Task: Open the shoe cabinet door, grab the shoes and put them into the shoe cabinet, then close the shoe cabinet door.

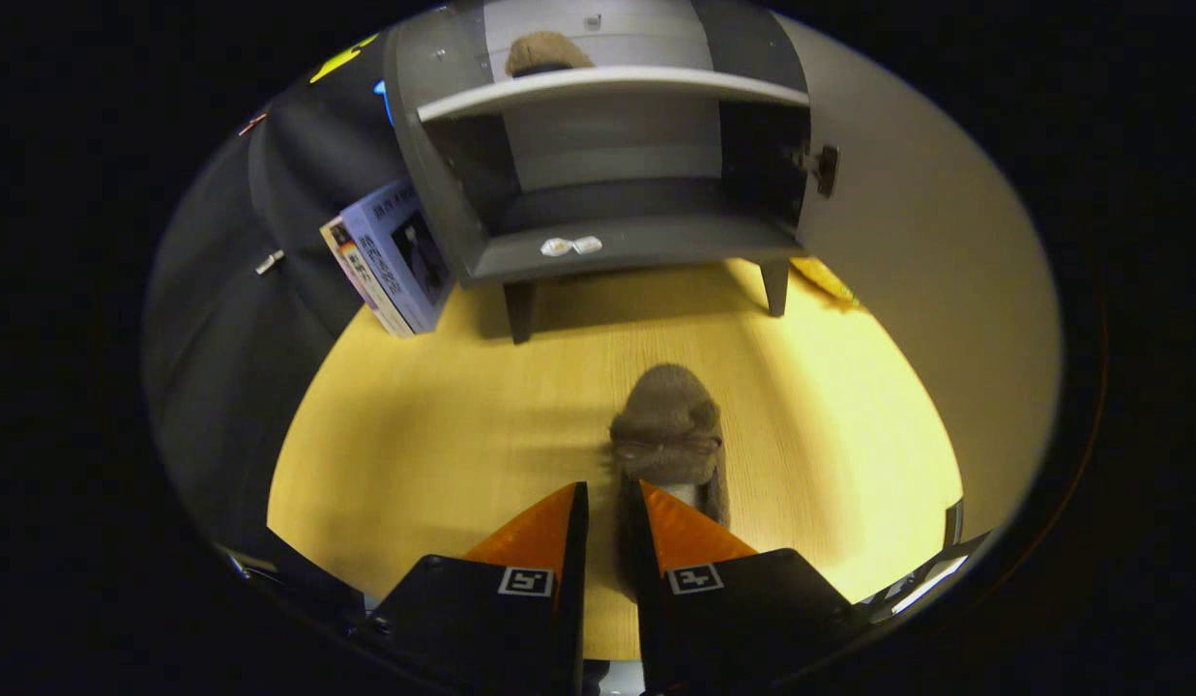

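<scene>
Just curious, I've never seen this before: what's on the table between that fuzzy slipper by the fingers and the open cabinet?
Nothing: in the gripper view, bare tabletop separates the slipper from the cabinet.

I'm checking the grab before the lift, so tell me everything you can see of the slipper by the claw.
The slipper is brown and fuzzy, like plush fabric, with a thin trim band across its top. It lies flat on the yellow wooden floor, toe pointing toward the open shoe cabinet. Its heel end sits between the fingers of the claw, which stand narrowly apart around it; whether both press on it is unclear.
</scene>
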`<state>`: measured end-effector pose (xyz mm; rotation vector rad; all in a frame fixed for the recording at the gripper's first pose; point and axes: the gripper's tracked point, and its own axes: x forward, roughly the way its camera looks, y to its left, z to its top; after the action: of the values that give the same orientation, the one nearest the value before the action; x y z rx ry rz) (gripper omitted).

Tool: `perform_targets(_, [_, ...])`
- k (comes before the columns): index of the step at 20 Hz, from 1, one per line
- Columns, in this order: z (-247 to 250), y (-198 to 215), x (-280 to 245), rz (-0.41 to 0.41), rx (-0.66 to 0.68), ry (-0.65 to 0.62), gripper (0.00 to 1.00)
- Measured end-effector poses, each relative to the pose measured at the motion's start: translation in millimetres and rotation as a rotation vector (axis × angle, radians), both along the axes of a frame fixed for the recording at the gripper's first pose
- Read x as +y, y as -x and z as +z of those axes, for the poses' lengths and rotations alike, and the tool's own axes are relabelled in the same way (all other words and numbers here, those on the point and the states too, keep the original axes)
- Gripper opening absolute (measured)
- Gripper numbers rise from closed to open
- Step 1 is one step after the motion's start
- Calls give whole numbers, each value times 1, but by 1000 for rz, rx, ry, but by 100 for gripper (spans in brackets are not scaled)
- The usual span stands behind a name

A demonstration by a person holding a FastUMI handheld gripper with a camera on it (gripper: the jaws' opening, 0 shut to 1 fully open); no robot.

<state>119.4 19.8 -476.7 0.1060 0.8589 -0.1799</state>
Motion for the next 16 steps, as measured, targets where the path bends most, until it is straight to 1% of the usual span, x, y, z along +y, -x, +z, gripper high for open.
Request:
perform_targets(2, [-17, 1, -3, -18, 11, -13, 28])
perform_targets(5, [-40, 0, -7, -22, 36, -16, 28])
perform_targets(9, [-49, -17, -17, -23, -16, 6, 28])
perform_targets(12, [-53, -36, -22, -18, -60, 14, 32])
perform_targets(16, [-61, -54, -26, -6, -83, 32, 32])
